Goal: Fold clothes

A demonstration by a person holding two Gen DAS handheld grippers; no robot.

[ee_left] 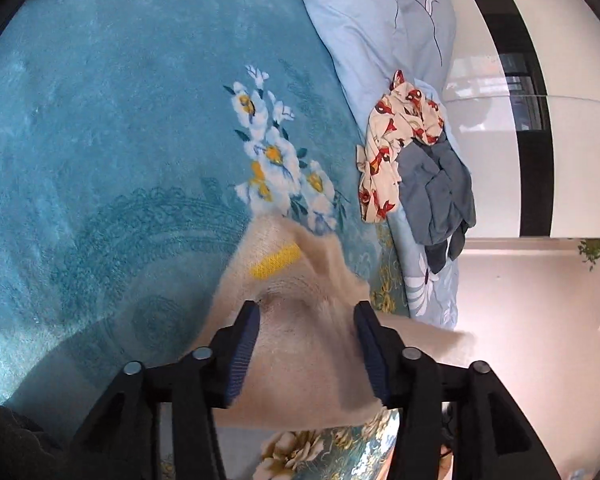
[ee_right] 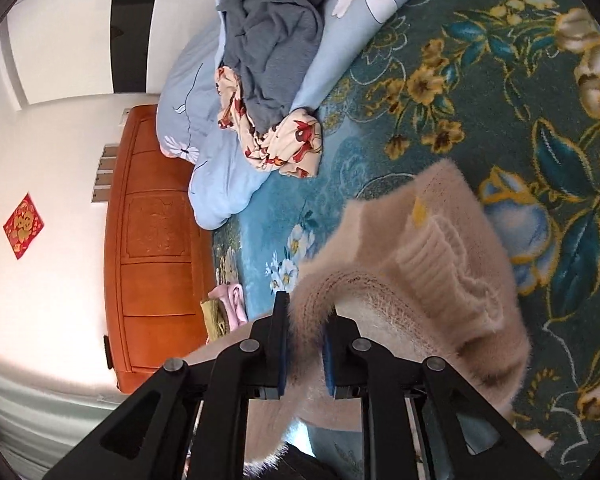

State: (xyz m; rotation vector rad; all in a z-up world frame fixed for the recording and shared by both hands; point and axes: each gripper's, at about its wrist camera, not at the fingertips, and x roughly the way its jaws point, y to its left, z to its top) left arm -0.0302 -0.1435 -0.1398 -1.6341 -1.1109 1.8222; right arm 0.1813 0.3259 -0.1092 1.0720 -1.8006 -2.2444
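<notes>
A fuzzy beige sweater [ee_left: 300, 344] with a yellow mark lies over the teal floral blanket [ee_left: 120, 140] on the bed. My left gripper [ee_left: 306, 312] is open, its two jaws wide apart, with the sweater fabric between and beneath them. My right gripper [ee_right: 306, 312] is shut on a ribbed edge of the same beige sweater [ee_right: 432, 264], which bunches up and hangs from the jaws above the blanket [ee_right: 500, 80].
A cream garment with red print [ee_left: 396, 140] and a grey garment [ee_left: 440, 192] lie piled on a light blue quilt [ee_left: 360, 20] at the bed's edge. An orange wooden headboard [ee_right: 152, 240] and folded pink cloth [ee_right: 232, 300] show in the right wrist view. White wardrobe doors [ee_left: 488, 160] stand beyond.
</notes>
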